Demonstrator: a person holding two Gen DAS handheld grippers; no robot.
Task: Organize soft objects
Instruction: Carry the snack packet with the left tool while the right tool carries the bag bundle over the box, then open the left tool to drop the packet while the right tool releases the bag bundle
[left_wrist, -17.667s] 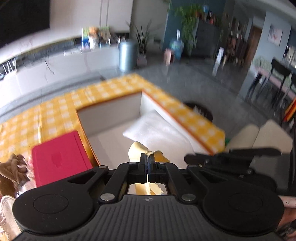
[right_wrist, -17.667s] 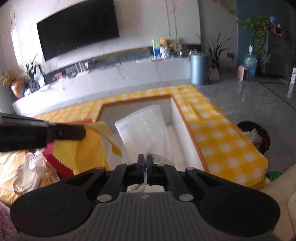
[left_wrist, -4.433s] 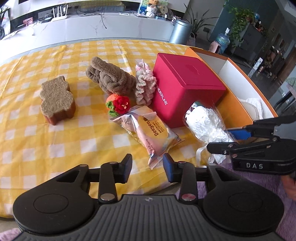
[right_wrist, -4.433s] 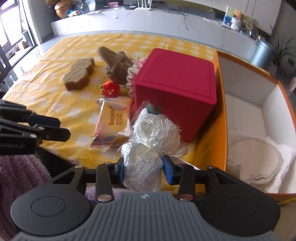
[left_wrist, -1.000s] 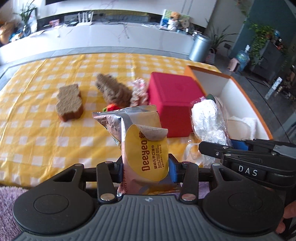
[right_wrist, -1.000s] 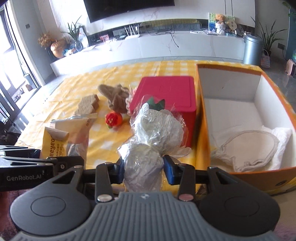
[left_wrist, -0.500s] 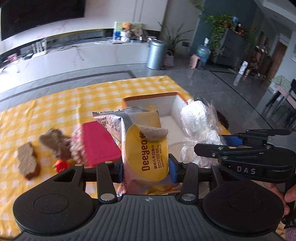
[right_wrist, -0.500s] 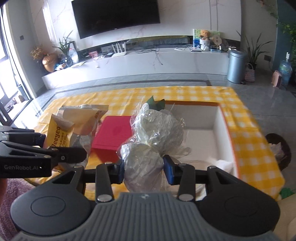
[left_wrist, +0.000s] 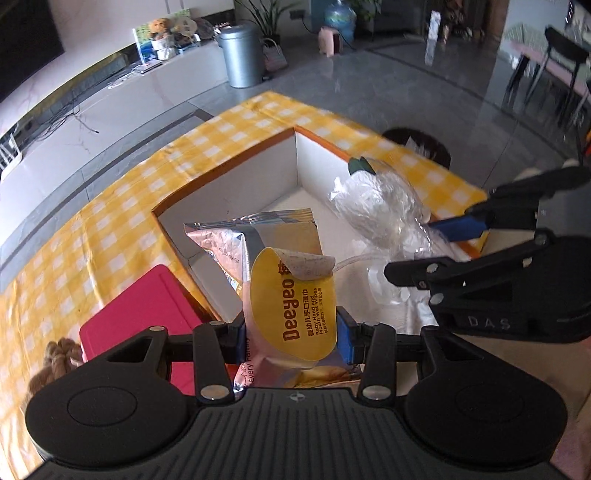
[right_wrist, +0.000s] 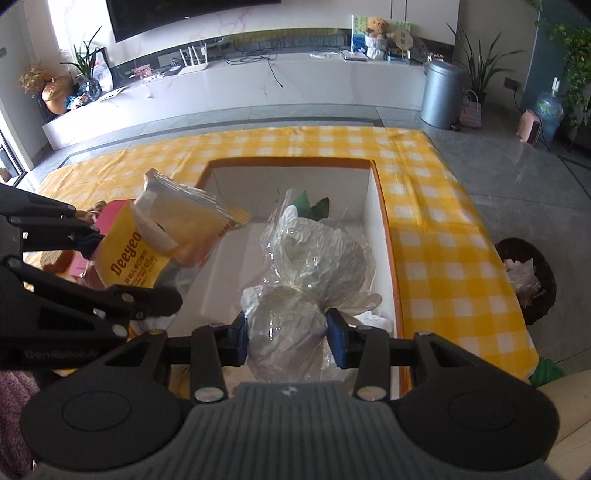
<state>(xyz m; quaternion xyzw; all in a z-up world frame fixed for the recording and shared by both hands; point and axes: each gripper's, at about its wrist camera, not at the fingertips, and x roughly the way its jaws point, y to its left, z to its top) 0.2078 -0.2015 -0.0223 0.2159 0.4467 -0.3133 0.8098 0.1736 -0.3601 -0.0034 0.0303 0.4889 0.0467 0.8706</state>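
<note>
My left gripper is shut on a yellow and pink Deeyeo wet-wipes pack and holds it in the air over the near left part of the orange-rimmed white box. The pack also shows in the right wrist view. My right gripper is shut on a clear plastic-wrapped white bundle with green leaves at its tip, held over the middle of the box. That bundle shows in the left wrist view too.
A red box stands on the yellow checked tablecloth left of the white box. A brown knitted item lies beyond it at the left edge. A dark waste bin stands on the floor right of the table.
Both grippers have swung right from the table's middle with their loads and now hang over the white box. The red box and other soft items have slid to the left of view.
</note>
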